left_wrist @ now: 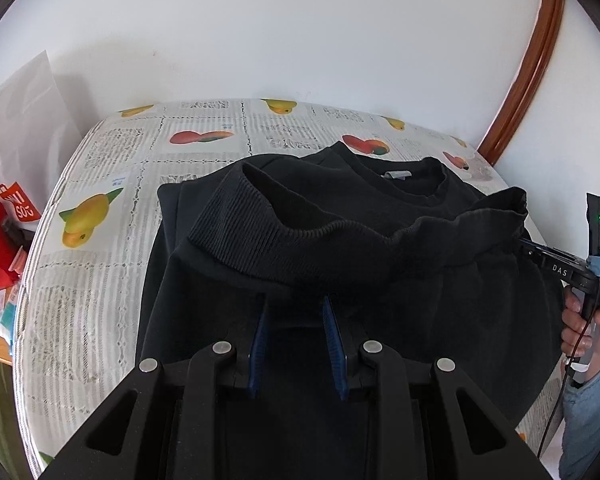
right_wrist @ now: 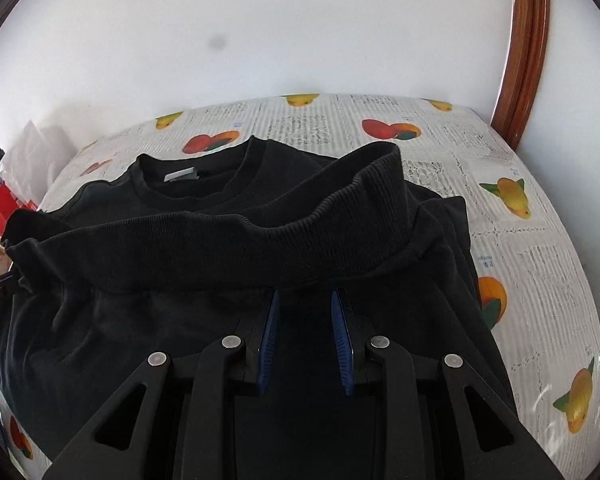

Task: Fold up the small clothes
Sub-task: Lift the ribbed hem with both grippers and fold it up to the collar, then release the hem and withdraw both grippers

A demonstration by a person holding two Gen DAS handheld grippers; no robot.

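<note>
A black sweatshirt (left_wrist: 340, 240) lies on the counter (left_wrist: 100, 280), which is covered with a cloth printed with fruit and newsprint. Its neckline with a grey label (right_wrist: 182, 175) points toward the white wall (left_wrist: 300, 20), and its ribbed hem (right_wrist: 260, 248) is raised off the lower body and brought up toward the neckline — held at two places along its edge.

The left tongs (left_wrist: 294, 304) have their blue pads (left_wrist: 332, 332) slightly parted with the black fabric just below the hem between them, pinching the sweatshirt. The right tongs (right_wrist: 304, 298) pinch the same edge further along in the same way; in the left view they enter from the right, gripped by the person's right hand (left_wrist: 580, 320).

A red and white bag (left_wrist: 8, 216) stands beside the counter's left edge, and a brown wooden frame (right_wrist: 528, 48) runs up the wall at the right.
</note>
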